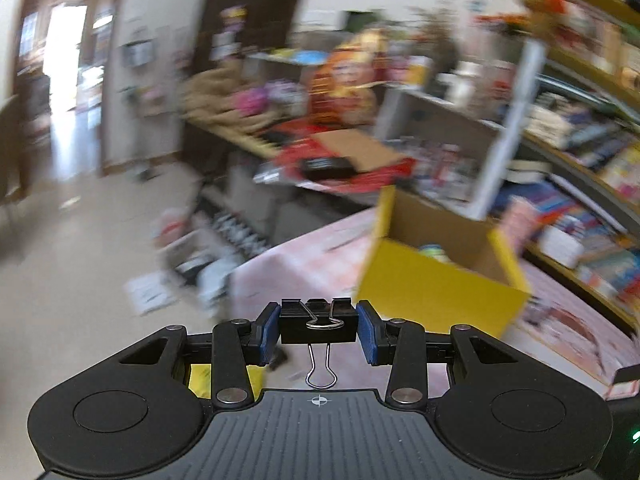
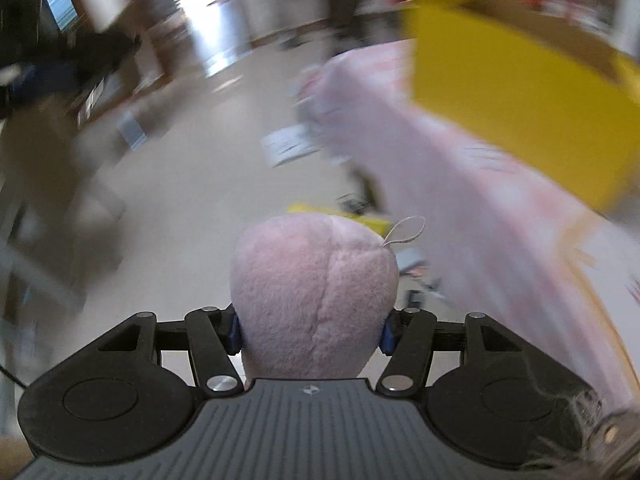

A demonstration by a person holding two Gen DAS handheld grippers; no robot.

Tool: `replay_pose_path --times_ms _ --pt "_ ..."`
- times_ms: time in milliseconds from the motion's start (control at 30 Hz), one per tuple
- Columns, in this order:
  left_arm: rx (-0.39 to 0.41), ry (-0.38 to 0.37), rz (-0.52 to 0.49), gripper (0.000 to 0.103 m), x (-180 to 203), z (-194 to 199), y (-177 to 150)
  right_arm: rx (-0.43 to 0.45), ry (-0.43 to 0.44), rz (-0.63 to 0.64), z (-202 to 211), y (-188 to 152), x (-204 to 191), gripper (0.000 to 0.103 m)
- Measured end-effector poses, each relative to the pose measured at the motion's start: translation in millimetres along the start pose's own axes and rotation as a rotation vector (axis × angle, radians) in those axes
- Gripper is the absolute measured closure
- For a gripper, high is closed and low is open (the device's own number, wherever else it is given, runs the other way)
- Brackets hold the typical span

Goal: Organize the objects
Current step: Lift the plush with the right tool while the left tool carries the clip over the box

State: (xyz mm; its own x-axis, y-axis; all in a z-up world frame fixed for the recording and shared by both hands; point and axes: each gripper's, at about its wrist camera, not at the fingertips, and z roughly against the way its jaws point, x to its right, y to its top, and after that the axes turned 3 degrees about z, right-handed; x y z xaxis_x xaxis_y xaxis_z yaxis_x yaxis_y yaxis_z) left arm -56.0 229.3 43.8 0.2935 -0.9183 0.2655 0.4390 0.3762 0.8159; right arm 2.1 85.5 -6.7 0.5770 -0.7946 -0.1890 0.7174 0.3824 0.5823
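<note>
A black binder clip (image 1: pixel 318 322) sits pinched between the blue pads (image 1: pixel 269 334) of the left gripper (image 1: pixel 318 330), its wire handle hanging back toward the gripper's body. Beyond and to the right of those jaws, a yellow cardboard box (image 1: pixel 436 292) stands open on a table with a pink cloth (image 1: pixel 304 264). The right gripper (image 2: pixel 312 330) is clamped on a pink plush toy (image 2: pixel 314 292), which bulges out ahead of the jaws, the same yellow box (image 2: pixel 516 112) blurred beyond them to the right.
</note>
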Motion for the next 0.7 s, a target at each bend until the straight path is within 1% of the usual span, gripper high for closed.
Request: replay_pose_path --times_ms 100,200,300,400,467,500,700 --pt "0.011 -0.102 -0.076 0.064 19 -10 7 0.102 -0.127 -0.116 24 -2 15 0.046" --pt "0.007 -0.171 -0.134 0.064 32 -20 14 0.185 -0.202 -0.201 39 -6 25 0.046" --pt "0.006 -0.221 -0.183 0.064 42 -29 22 0.252 -0.279 -0.273 57 -14 41 0.045" --pt "0.028 -0.256 -0.208 0.064 51 -32 28 0.298 -0.347 -0.313 57 -14 59 0.045" --pt "0.045 -0.269 -0.217 0.064 59 -37 36 0.325 -0.385 -0.314 60 -9 69 0.045" --pt "0.051 -0.273 -0.220 0.064 62 -40 40 0.340 -0.402 -0.310 69 -8 72 0.045" --pt "0.081 -0.272 -0.251 0.064 81 -59 56 0.412 -0.458 -0.264 74 30 86 0.045"
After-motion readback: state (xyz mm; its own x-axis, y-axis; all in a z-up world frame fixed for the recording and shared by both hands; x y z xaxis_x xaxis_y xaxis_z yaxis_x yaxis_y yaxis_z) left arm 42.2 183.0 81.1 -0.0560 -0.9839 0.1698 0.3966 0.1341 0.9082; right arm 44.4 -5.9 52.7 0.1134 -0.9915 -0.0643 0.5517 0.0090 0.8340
